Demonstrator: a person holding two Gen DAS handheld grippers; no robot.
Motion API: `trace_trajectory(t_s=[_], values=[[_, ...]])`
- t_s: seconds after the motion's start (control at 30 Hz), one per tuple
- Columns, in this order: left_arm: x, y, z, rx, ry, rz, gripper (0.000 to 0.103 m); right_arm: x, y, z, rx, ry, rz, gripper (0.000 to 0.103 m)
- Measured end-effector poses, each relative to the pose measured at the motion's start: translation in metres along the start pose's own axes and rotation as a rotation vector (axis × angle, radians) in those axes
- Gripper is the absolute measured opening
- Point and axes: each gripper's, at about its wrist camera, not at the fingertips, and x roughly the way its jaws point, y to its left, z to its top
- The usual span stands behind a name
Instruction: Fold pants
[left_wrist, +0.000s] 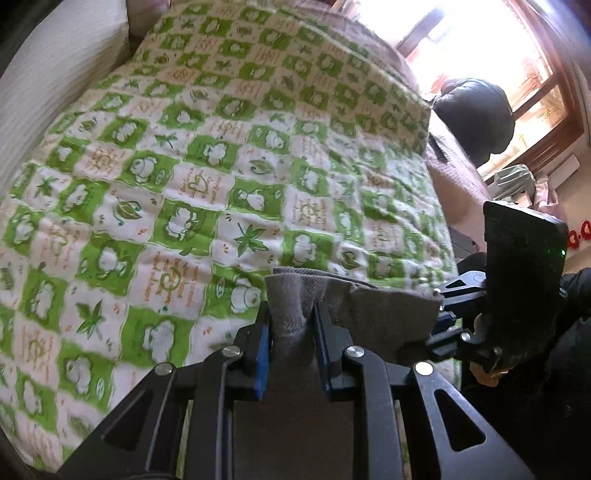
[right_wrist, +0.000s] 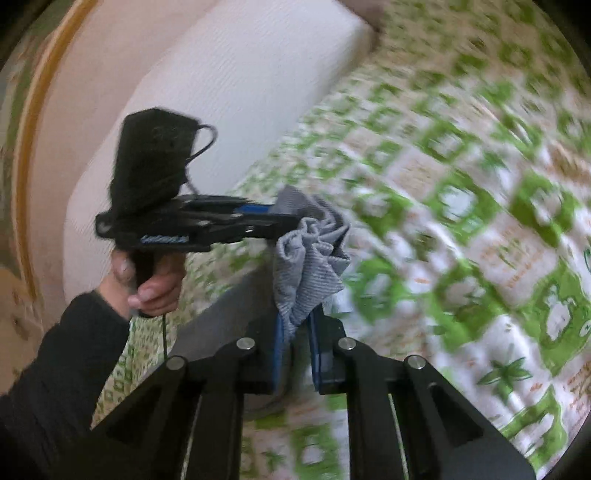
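The grey pants (left_wrist: 295, 317) hang bunched between both grippers, lifted above the green-and-white checked quilt (left_wrist: 192, 177). My left gripper (left_wrist: 291, 325) is shut on a fold of the grey cloth. My right gripper (right_wrist: 300, 328) is shut on another bunch of the same pants (right_wrist: 310, 258). In the right wrist view the left gripper (right_wrist: 273, 218) pinches the cloth from the left, held by a hand. In the left wrist view the right gripper (left_wrist: 443, 317) holds the cloth's right end. The lower part of the pants is hidden below the grippers.
A white cushion (right_wrist: 229, 92) lies along the quilt's left side, also showing in the left wrist view (left_wrist: 55, 74). A dark jacket (left_wrist: 476, 118) sits by a bright window at the right. The right wrist view is motion-blurred.
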Motion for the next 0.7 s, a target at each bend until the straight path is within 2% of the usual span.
trace_trajectory(t_s=[0.2, 0.43, 0.7], values=[[-0.046, -0.016, -0.034, -0.004, -0.031, 0.042, 0.020, 0.005, 0.050, -0.011, -0.134, 0.056, 0.066, 0.014], [-0.088, -0.019, -0.106, -0.086, -0.071, 0.087, 0.020, 0.034, 0.092, -0.035, -0.235, 0.159, 0.126, 0.014], [-0.088, -0.005, -0.168, -0.177, -0.073, 0.115, 0.020, 0.079, 0.129, -0.072, -0.448, 0.246, 0.037, 0.014]])
